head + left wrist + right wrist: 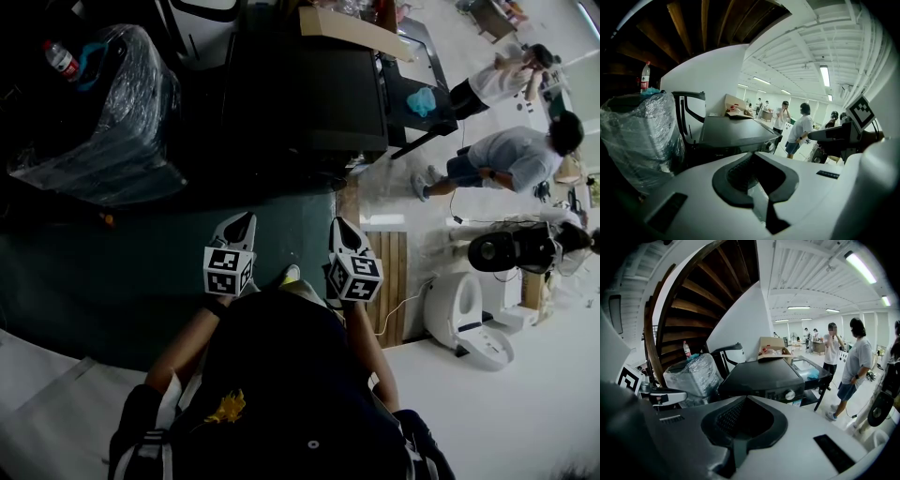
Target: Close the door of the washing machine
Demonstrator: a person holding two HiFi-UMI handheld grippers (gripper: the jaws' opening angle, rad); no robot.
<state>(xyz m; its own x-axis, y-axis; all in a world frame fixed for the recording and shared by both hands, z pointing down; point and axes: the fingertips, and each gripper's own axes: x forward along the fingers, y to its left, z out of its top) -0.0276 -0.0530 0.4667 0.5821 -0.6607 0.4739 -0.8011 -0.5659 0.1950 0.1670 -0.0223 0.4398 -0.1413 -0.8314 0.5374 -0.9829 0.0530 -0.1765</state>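
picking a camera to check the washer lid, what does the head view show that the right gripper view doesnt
Head view only: the wearer's dark shirt and the wooden slats on the floor. Right gripper view only: the front knob of the washing machine, the wooden staircase underside and a ceiling light. Both: the washing machine with its lid lying flat, the plastic-wrapped bundle, the bottle on it and the cardboard box.

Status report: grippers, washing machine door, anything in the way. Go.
Left gripper and right gripper both shut, empty, touching nothing. Washing machine lid lies flat, looks closed. Cardboard box at its far edge; plastic-wrapped bundle beside it.
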